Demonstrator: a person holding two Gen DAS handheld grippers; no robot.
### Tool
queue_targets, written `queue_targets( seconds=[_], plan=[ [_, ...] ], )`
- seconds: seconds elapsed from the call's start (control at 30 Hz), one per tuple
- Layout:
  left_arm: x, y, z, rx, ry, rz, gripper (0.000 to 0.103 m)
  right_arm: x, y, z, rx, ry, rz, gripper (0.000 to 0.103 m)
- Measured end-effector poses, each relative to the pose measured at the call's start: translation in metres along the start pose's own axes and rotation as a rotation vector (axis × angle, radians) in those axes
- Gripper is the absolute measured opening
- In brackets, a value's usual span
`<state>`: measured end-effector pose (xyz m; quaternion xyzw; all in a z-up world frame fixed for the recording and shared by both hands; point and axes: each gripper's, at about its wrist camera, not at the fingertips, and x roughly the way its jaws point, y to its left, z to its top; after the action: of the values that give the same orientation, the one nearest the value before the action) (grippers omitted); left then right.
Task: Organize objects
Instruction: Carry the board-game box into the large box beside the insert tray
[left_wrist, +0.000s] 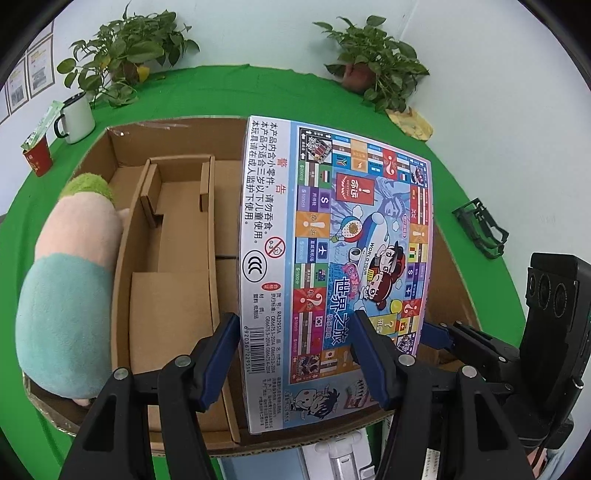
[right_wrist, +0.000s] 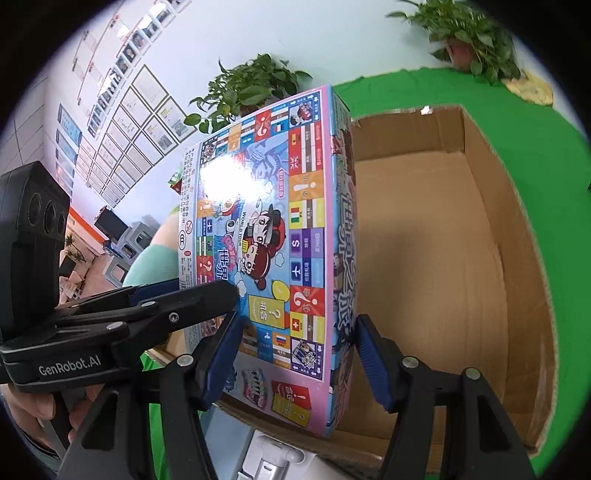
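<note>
A colourful board game box (left_wrist: 332, 236) hangs tilted on edge over an open cardboard carton (left_wrist: 173, 236). My left gripper (left_wrist: 295, 350) is shut on its near left edge: one blue pad on the printed face, the other behind the box. My right gripper (right_wrist: 295, 350) is shut on the same game box (right_wrist: 280, 229) at its near right edge, over the carton's bare right bay (right_wrist: 443, 240). Each gripper shows in the other's view: the right gripper (left_wrist: 461, 339) and the left gripper (right_wrist: 184, 306). A pink, teal and green plush toy (left_wrist: 70, 277) lies in the carton's left side.
Cardboard dividers (left_wrist: 207, 206) split the carton's left half. On the green table (left_wrist: 221, 92) stand a white mug (left_wrist: 77, 118), a red cup (left_wrist: 38, 155), two potted plants (left_wrist: 125, 55), (left_wrist: 373, 59) and a dark green rack (left_wrist: 480, 229). A white object (left_wrist: 340, 458) lies below the carton's near edge.
</note>
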<state>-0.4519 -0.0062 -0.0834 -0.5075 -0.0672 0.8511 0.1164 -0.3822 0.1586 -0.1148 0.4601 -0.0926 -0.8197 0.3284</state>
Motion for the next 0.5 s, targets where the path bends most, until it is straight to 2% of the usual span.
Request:
queue_targets(
  seconds=[0.13, 0.37, 0.5],
  plan=[
    [0.021, 0.014, -0.006, -0.040, 0.061, -0.003, 0.057, 0.016, -0.011, -0.007, 0.042, 0.061, 0.018, 0.062],
    [0.019, 0.024, -0.012, -0.053, 0.062, -0.018, 0.057, 0.027, -0.018, -0.007, 0.060, 0.126, 0.052, 0.061],
    [0.003, 0.029, -0.018, -0.069, 0.041, -0.077, 0.059, 0.031, -0.020, -0.009, 0.063, 0.155, 0.044, 0.058]
  ],
)
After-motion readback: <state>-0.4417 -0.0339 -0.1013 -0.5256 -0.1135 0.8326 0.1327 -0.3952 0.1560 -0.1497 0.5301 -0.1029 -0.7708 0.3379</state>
